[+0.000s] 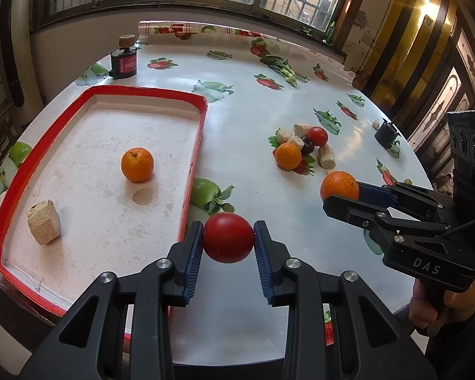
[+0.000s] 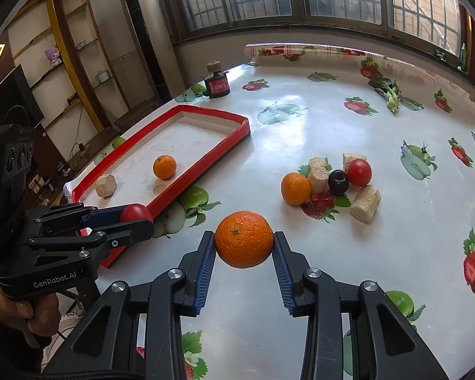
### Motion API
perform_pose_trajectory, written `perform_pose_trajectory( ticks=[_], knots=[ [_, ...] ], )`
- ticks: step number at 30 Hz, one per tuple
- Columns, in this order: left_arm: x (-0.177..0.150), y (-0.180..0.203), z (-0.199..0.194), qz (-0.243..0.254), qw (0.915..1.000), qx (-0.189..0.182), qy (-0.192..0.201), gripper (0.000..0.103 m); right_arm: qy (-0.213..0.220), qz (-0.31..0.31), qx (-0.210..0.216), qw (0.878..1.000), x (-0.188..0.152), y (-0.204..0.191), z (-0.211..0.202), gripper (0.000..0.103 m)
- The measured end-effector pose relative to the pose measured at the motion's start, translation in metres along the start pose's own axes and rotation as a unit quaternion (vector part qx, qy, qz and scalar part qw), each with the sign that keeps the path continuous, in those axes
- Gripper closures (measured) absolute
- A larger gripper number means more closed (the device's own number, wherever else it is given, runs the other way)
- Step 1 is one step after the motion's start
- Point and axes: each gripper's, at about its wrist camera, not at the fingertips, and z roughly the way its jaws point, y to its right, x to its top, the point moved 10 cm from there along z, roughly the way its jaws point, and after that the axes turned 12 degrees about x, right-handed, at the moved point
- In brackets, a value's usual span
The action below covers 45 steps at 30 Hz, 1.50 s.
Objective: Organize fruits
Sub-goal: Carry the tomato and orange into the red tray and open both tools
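White "GenRobot.AI" lettering marks the left tool (image 2: 136, 218); "DAS" the right tool (image 1: 340, 194).

Wrist views, angled down, sharing tray (image 1: 202, 117)

"DAS" on right gripper (image 1: 342, 204); "GenRobot.AI" on left gripper (image 2: 136, 218)

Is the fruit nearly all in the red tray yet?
Not yet. Done: one orange and a beige chunk lie in the tray. In hand: the left gripper holds a tomato, the right gripper an orange. Left: the pile on the table, with an orange, a tomato, a dark fruit and more chunks.
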Motion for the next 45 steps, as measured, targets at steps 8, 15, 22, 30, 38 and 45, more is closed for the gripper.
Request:
perform_pose_trajectory(
  ticks=[8,15,22,30,38,45],
  knots=[
    [0.000,-0.020,-0.003,-0.017,0.9998,0.006,0.004,0.073,-0.009,-0.017,0.009,1.000,0.005,-0.019,0.010,0.066],
    [0.002,-0.036,-0.003,-0.030,0.9994,0.013,0.006,0.073,-0.012,-0.028,0.016,0.999,0.012,-0.034,0.020,0.066],
    [0.005,-0.056,-0.004,-0.045,0.9987,0.024,0.007,0.073,-0.017,-0.039,0.024,0.999,0.020,-0.044,0.031,0.066],
    [0.010,-0.081,-0.001,-0.063,0.9972,0.041,0.007,0.073,-0.019,-0.051,0.038,0.998,0.034,-0.056,0.046,0.066],
    [0.020,-0.103,0.004,-0.073,0.9956,0.059,0.007,0.073,-0.025,-0.046,0.058,0.997,0.051,-0.059,0.069,0.066],
    [0.039,-0.125,0.016,-0.075,0.9938,0.082,0.005,0.073,-0.024,-0.039,0.066,0.997,0.078,-0.054,0.094,0.066]
  ],
)
